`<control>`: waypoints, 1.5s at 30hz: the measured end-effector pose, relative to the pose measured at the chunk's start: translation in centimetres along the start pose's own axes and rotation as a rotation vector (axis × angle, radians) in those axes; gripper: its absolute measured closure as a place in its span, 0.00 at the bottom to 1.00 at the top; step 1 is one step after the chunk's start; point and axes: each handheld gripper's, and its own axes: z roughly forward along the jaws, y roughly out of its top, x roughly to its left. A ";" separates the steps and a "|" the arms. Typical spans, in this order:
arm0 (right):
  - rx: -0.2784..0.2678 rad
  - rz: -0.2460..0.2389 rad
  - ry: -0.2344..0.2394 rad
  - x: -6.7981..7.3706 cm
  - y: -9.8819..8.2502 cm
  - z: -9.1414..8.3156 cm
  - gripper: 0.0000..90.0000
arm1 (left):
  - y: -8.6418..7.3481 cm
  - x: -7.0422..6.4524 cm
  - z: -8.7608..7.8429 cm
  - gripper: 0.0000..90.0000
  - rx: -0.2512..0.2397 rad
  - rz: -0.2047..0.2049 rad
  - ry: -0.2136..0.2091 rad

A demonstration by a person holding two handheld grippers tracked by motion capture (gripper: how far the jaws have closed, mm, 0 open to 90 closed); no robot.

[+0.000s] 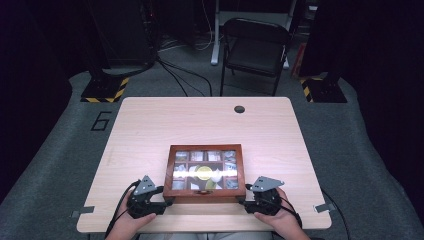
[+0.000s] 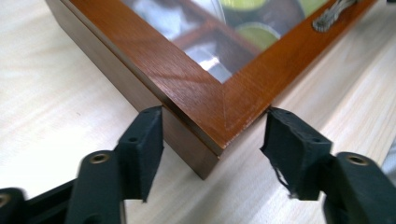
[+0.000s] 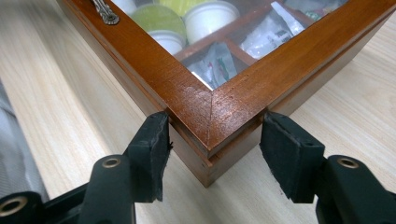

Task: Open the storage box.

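A brown wooden box [image 1: 206, 148] with a glass lid lies near the table's front edge. Under the glass I see compartments with sachets and round green and white cups [image 3: 159, 18]. My left gripper [image 1: 167, 201] sits at the box's near-left corner [image 2: 187, 79], with one pad on each side of that corner and both touching the wood. My right gripper [image 1: 241, 200] straddles the near-right corner [image 3: 187, 84] the same way, its pads [image 3: 149, 149] pressed against the two faces. A metal clasp [image 2: 331, 14] sits on the lid's front rail.
The light wooden table [image 1: 150, 130] has a cable hole [image 1: 239, 109] at the back. A black folding chair [image 1: 255, 45] stands behind it. The person's hands [image 1: 280, 222] hold the grippers at the front edge.
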 end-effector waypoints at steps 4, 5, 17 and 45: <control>-0.042 0.034 0.005 -0.1 0.3 -0.5 0.47 | 0.4 -0.3 -0.3 0.45 -0.053 0.012 0.012; -0.054 0.038 0.006 -0.1 0.4 -0.6 0.47 | 0.5 -0.4 -0.4 0.45 -0.067 0.005 0.016; -0.134 0.102 -0.014 -0.6 1.3 -1.3 0.46 | 1.8 -0.1 -1.3 0.38 -0.147 -0.028 0.020; -0.257 0.185 -0.026 -3.5 7.9 -3.4 0.45 | 8.7 2.2 -3.5 0.43 -0.256 -0.061 0.051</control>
